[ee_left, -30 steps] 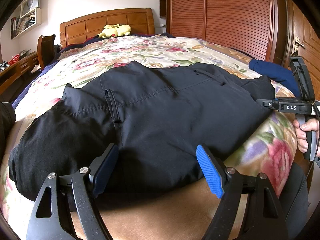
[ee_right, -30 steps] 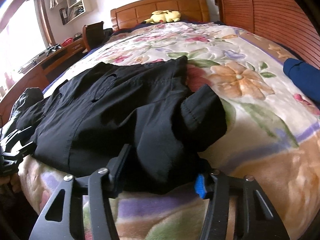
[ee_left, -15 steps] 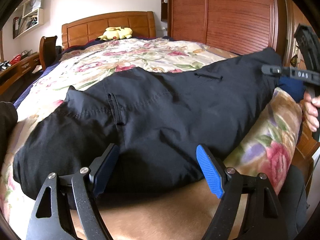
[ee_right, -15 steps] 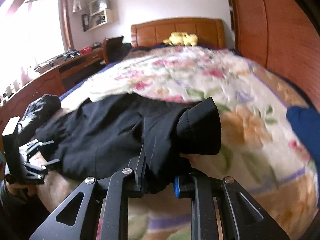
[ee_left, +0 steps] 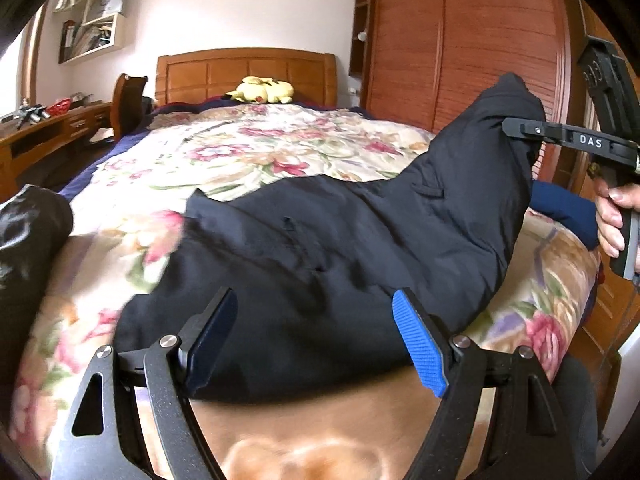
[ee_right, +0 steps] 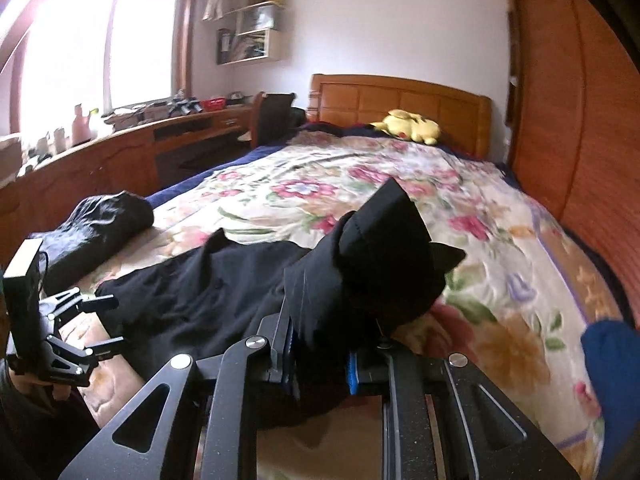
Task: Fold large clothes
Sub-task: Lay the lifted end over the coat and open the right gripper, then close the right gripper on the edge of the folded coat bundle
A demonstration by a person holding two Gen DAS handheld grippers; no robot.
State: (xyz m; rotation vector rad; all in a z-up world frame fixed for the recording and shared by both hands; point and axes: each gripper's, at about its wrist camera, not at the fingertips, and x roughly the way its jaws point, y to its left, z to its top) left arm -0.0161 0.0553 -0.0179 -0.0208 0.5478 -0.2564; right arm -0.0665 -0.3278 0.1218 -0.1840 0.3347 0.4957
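From the left wrist camera, the left gripper (ee_left: 316, 334) stands with its blue-padded jaws spread wide just over the near edge of a large black fabric garment (ee_left: 340, 240); nothing is pinched between the pads. The garment lies across the foot of a bed covered by a floral quilt (ee_left: 256, 152), and its right end is lifted off the quilt, pulled up to a peak. There the black right gripper (ee_left: 520, 128) has hold of it, with a hand (ee_left: 614, 216) wrapped round the handle at the frame's right edge. A yellow plush toy (ee_left: 262, 90) sits by the wooden headboard (ee_left: 248, 74), and a dark blue cloth (ee_left: 560, 204) lies on the quilt behind the lifted end.

From the right wrist camera, the right gripper (ee_right: 320, 364) has its jaws drawn narrow on a bunched corner of the black garment (ee_right: 372, 256), which rises in folds above the fingers while the rest trails left across the quilt (ee_right: 460, 208). The left gripper (ee_right: 106, 324) shows at the left edge, jaws apart, beside the garment's far end. A shiny black bundle (ee_right: 100, 220) rests on the bed's left side.
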